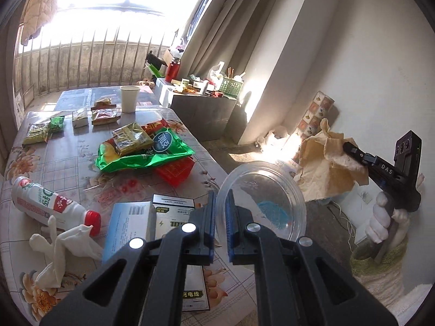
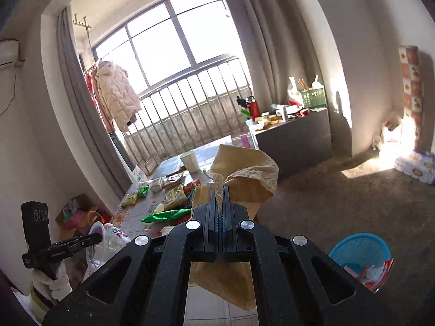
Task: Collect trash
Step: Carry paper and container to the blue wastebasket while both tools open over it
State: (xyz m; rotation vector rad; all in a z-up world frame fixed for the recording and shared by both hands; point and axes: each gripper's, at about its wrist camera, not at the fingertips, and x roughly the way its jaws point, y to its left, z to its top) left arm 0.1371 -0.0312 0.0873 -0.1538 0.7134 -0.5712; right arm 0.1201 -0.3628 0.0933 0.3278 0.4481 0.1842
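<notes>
My left gripper [image 1: 220, 206] is shut on the rim of a clear plastic bowl [image 1: 267, 198], held up beyond the table's right edge; the same bowl [image 2: 99, 241] shows at the lower left of the right wrist view. My right gripper [image 2: 219, 190] is shut on a crumpled tan cloth [image 2: 244, 174] that hangs below the fingers. That cloth [image 1: 323, 168] and right gripper [image 1: 350, 148] also show at the right of the left wrist view, held by a white-gloved hand [image 1: 380, 222]. A blue basket [image 2: 361, 258] with trash stands on the floor at lower right.
The floral table [image 1: 65, 157] carries green snack bags [image 1: 144, 149], a white bottle with red cap [image 1: 51, 203], boxes [image 1: 152, 222], a white glove [image 1: 65, 247] and a paper cup [image 1: 129, 99]. A grey cabinet [image 2: 296, 135] with clutter stands by the curtain.
</notes>
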